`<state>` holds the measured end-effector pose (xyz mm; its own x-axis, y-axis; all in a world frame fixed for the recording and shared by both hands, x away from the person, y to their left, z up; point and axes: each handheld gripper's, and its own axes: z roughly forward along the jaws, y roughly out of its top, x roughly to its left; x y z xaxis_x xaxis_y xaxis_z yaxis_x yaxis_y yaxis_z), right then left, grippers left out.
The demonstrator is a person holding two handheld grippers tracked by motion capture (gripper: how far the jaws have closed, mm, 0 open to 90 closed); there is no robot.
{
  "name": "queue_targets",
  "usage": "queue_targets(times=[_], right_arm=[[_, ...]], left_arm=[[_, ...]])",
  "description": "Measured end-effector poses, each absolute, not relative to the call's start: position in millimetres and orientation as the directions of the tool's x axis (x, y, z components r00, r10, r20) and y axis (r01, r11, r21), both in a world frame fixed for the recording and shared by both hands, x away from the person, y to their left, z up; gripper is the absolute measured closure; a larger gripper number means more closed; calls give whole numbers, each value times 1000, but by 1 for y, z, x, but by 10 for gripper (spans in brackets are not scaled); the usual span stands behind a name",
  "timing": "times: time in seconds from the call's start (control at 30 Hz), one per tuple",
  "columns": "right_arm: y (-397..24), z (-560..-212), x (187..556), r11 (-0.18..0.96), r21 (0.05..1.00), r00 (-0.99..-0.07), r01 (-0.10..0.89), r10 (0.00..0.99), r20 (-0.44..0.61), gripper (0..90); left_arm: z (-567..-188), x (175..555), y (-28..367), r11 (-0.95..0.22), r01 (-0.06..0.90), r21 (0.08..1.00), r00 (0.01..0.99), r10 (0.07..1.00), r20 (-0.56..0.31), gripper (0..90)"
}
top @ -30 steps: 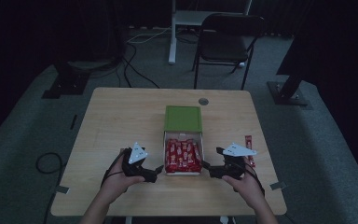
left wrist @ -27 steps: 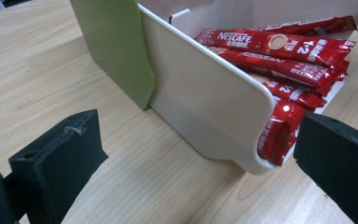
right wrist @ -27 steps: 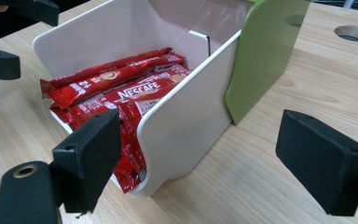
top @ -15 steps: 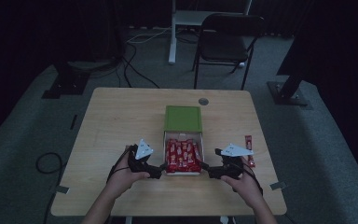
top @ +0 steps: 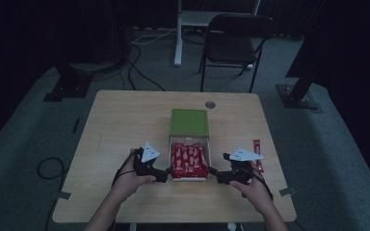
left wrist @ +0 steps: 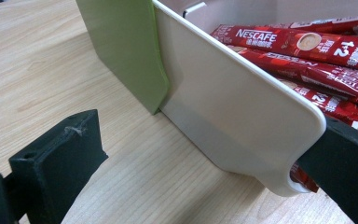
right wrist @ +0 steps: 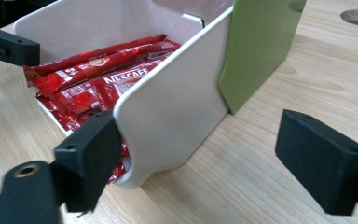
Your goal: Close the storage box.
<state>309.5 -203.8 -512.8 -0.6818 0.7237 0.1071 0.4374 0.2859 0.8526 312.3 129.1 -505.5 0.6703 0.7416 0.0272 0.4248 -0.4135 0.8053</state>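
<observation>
- Our wooden table (top: 120, 125) stands in a dim room, chair (top: 236, 33) behind.
- White box (top: 189, 161) of red sachets (top: 189, 159) sits near the front edge.
- Left claw (top: 166, 174) and right claw (top: 217, 175) gape wide, each straddling a box side wall, gripping nothing.

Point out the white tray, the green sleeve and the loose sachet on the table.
white tray (left wrist: 223, 116), left gripper view, on its bare side wall.
green sleeve (top: 189, 122), high view, on its top face.
loose sachet (top: 257, 153), high view, mid-length, on the table right of the tray.

overhead forward-down, two close views sharing box (top: 189, 159)
</observation>
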Motion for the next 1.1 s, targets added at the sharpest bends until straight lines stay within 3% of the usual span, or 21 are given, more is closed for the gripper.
queue_targets(times=[1.1], right_arm=[[-202, -513, 324, 264, 852, -671, 451, 730, 129, 135]], left_arm=[[-505, 328, 131, -393, 451, 801, 649, 761, 8, 19]])
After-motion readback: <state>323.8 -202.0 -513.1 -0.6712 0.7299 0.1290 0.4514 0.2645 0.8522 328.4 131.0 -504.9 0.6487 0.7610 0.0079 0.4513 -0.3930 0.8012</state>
